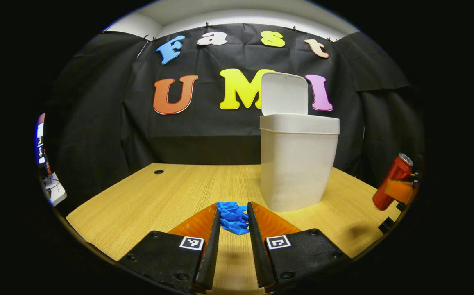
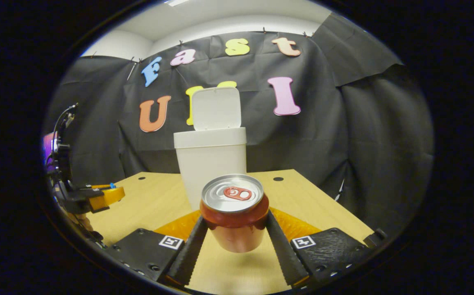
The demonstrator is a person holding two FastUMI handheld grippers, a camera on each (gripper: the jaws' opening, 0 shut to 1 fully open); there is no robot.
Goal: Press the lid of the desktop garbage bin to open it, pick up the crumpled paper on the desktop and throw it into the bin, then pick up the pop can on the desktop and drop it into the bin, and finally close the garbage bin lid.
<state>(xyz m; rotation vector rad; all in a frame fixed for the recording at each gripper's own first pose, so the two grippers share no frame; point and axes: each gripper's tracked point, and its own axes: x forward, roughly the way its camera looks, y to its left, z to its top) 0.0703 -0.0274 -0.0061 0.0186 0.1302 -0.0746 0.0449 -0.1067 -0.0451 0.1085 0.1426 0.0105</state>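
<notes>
Now my left gripper [image 1: 234, 219] has its fingers clamped on the crumpled paper [image 1: 232, 218] above the worktop [image 1: 146, 200]; I lift it over the bin [image 1: 298, 164], clear of its raised lid [image 1: 284, 93], before releasing. My right gripper [image 2: 235, 229] grips the pop can [image 2: 234, 211].

The tabletop [image 1: 146, 205] is showing a pale wood-grain finish, smooth with a soft sheen. Standing on it, the garbage bin [image 1: 296, 168] is looking like matt off-white plastic, and its raised lid [image 1: 284, 93] is sharing that same smooth, dull surface. Before the bin, the crumpled paper [image 1: 232, 217] is looking creased and rough. The pop can [image 2: 234, 213] is gleaming as glossy metal, its top bare and silvery with a brushed shine. Behind the bin, the booth wall is hanging as matt, wrinkled cloth.
</notes>
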